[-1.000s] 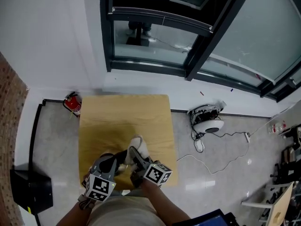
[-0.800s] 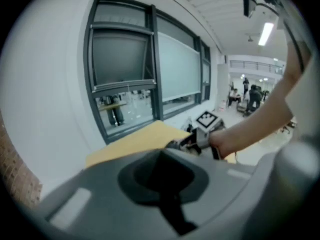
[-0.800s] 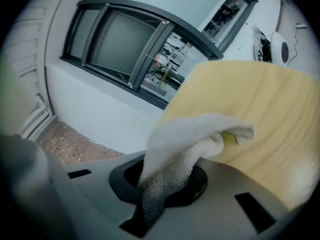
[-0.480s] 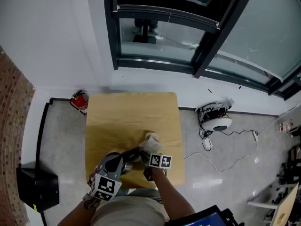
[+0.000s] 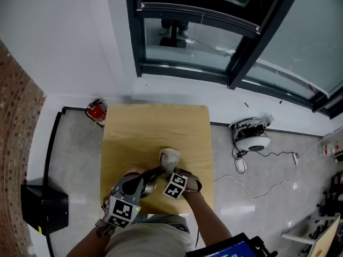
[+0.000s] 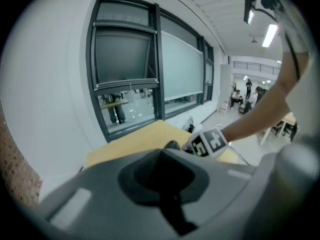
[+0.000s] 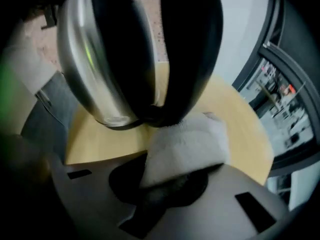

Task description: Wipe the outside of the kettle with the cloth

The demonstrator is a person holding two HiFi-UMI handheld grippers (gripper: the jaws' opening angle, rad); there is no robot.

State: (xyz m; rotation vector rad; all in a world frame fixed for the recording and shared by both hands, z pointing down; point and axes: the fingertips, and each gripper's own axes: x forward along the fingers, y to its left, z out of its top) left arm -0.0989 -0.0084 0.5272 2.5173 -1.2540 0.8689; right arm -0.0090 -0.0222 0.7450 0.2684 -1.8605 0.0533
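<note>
Over the wooden table (image 5: 155,127), the right gripper (image 7: 170,184) has its jaws clamped on a white cloth (image 7: 187,144) touching the steel kettle (image 7: 95,59); the left gripper (image 6: 165,176) shows its jaws closed together

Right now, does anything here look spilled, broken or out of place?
Nothing is spilled or broken on the table; the right gripper simply holds the white cloth by the kettle. Only the floor looks untidy: loose cable sprawls beside a white device right of the table.
</note>
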